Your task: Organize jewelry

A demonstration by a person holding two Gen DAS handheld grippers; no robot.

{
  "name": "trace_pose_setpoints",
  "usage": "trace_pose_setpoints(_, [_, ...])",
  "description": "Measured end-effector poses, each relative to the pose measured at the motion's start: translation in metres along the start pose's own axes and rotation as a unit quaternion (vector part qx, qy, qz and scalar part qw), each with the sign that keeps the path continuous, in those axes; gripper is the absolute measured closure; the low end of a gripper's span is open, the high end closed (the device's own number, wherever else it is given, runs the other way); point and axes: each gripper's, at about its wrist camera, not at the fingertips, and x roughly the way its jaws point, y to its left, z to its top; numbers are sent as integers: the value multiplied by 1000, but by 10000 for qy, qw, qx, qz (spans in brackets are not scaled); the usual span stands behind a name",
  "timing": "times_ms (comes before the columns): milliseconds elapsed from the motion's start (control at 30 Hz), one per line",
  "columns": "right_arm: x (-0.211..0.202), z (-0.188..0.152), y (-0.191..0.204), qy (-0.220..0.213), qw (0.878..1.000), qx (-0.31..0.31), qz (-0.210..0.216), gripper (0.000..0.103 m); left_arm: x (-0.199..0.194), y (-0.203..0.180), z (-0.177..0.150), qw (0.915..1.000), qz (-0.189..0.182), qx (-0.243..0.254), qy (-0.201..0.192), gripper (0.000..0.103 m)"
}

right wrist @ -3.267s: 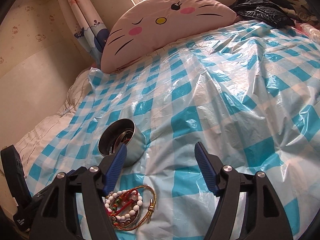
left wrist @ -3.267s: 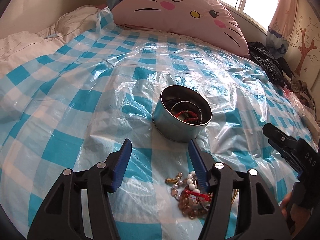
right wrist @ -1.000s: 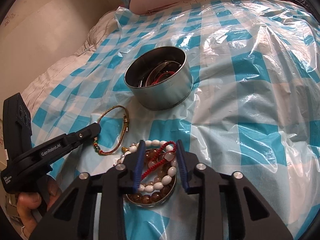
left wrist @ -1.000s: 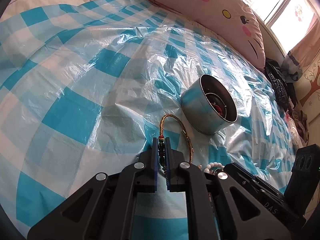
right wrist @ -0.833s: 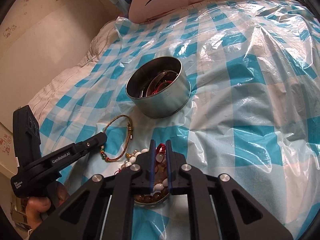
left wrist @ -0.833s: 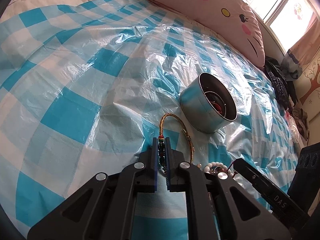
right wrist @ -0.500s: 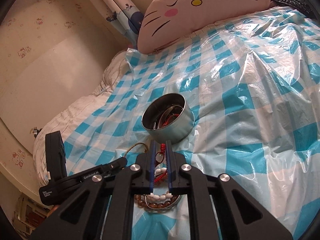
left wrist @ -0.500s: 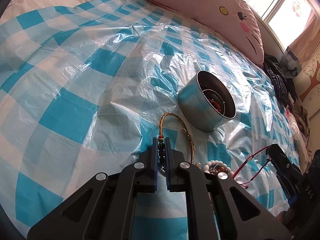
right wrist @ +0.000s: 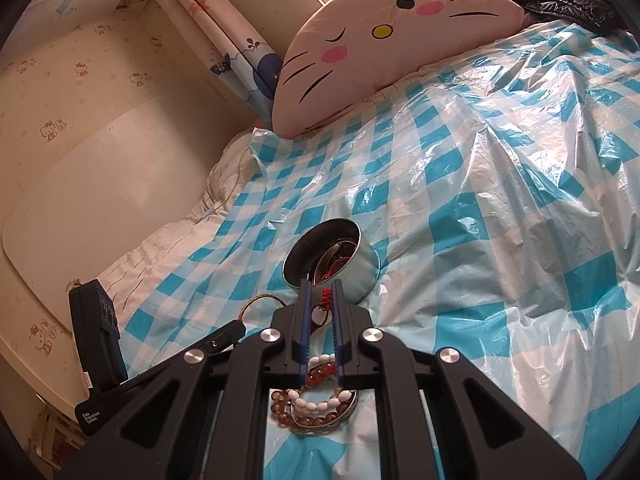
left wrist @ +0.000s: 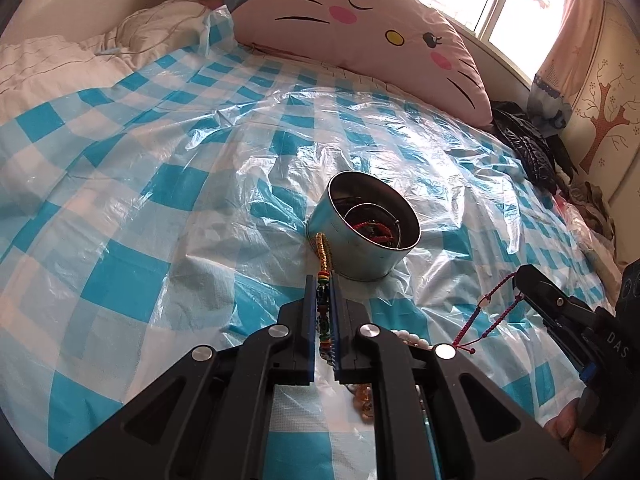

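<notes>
Lettering "DAS" marks the right gripper [left wrist: 520,280], pinching a red cord bracelet [left wrist: 494,312] now lifted off the checked plastic sheet [left wrist: 132,200]. The left gripper [left wrist: 322,304] pinches a gold braided bracelet [left wrist: 323,252], raised toward the metal tin [left wrist: 362,224]. A cat pillow [left wrist: 360,36] lies far.

Shiny metal tin [left wrist: 362,252]; glossy crinkled plastic sheet [left wrist: 168,216]; soft cloth pillow [left wrist: 360,36].

"DAS" on right tool [left wrist: 520,280]; "Data Acquisition System" on left tool [right wrist: 236,330].
</notes>
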Motion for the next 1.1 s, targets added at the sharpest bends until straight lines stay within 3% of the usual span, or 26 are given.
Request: trace_pose_setpoints(1100, [-2,8,16,-313,9980,-493,-249,92,-39,-28,7,9925,-464,495,-1013,97])
